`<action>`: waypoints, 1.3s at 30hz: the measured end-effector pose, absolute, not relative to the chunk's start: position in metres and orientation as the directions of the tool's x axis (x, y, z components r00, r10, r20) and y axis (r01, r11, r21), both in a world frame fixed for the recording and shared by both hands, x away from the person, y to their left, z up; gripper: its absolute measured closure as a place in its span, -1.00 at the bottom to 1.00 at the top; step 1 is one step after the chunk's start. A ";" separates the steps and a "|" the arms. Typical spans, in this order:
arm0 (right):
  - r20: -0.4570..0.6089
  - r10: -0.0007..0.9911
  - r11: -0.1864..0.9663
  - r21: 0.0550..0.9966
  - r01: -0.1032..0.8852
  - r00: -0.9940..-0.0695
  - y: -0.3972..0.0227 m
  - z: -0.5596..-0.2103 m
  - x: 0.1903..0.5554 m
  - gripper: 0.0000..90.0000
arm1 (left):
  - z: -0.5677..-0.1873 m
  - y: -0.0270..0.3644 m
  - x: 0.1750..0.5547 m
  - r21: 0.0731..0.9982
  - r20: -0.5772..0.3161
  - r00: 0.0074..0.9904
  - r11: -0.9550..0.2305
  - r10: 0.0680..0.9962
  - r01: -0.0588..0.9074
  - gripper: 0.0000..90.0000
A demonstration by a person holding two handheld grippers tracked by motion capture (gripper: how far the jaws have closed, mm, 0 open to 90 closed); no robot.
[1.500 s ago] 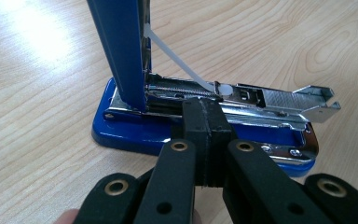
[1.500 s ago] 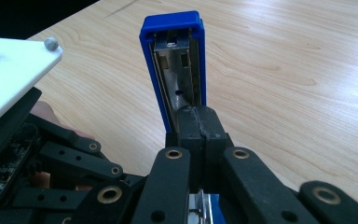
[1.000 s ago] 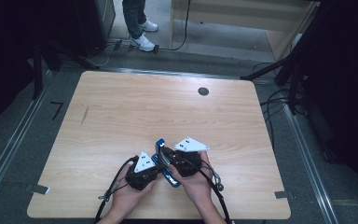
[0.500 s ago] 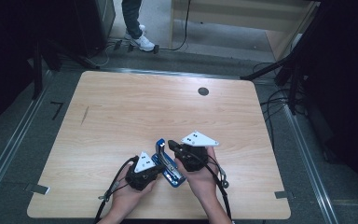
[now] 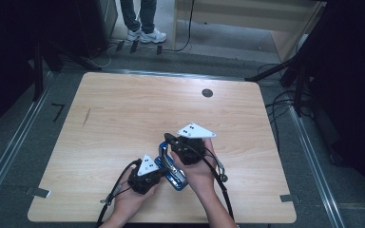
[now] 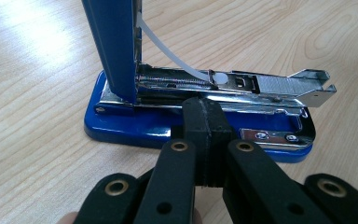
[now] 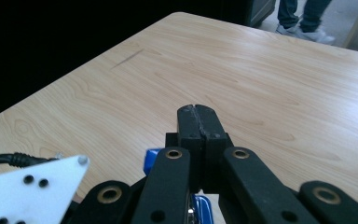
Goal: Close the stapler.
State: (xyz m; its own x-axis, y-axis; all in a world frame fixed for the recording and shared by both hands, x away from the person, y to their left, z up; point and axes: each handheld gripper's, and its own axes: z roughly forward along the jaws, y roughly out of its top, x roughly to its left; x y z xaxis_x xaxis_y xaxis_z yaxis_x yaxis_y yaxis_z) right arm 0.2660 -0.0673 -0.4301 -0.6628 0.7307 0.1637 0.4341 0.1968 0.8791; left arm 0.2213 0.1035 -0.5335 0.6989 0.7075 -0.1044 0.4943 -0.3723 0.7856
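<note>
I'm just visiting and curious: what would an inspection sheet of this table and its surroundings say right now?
Surface: wooden table, with a dark streak and a round dark spot.
Job's things: blue stapler lying near the person's edge, its lid swung upright, staples visible in the metal magazine.
Clutter: nothing seen.
Grippers: left gripper shut, tips against the stapler's magazine; right gripper shut, holding nothing, above the stapler.
Cables: one trails from each gripper; more lie on the floor.
Surroundings: a person's legs in white shoes beyond the table; wooden furniture.
</note>
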 end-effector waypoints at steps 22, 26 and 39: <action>0.136 0.712 0.240 0.875 0.421 -0.689 -0.065 -0.437 0.256 1.00 | -0.533 0.103 0.220 0.787 -0.094 0.703 -0.381 0.705 0.486 1.00; 0.135 0.712 0.242 0.875 0.421 -0.689 -0.070 -0.440 0.252 1.00 | -0.533 0.103 0.220 0.786 -0.096 0.705 -0.382 0.703 0.487 1.00; 0.132 0.710 0.247 0.873 0.420 -0.692 -0.084 -0.451 0.232 1.00 | -0.533 0.103 0.220 0.784 -0.100 0.705 -0.381 0.702 0.490 1.00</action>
State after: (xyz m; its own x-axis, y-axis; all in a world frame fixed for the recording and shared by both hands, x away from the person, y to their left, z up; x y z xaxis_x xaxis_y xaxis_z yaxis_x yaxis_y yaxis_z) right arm 0.2321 -0.0836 -0.4511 -0.6916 0.7101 0.1322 0.4200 0.2465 0.8734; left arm 0.2200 0.1031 -0.5333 0.7054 0.7017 -0.0997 0.4902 -0.3814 0.7837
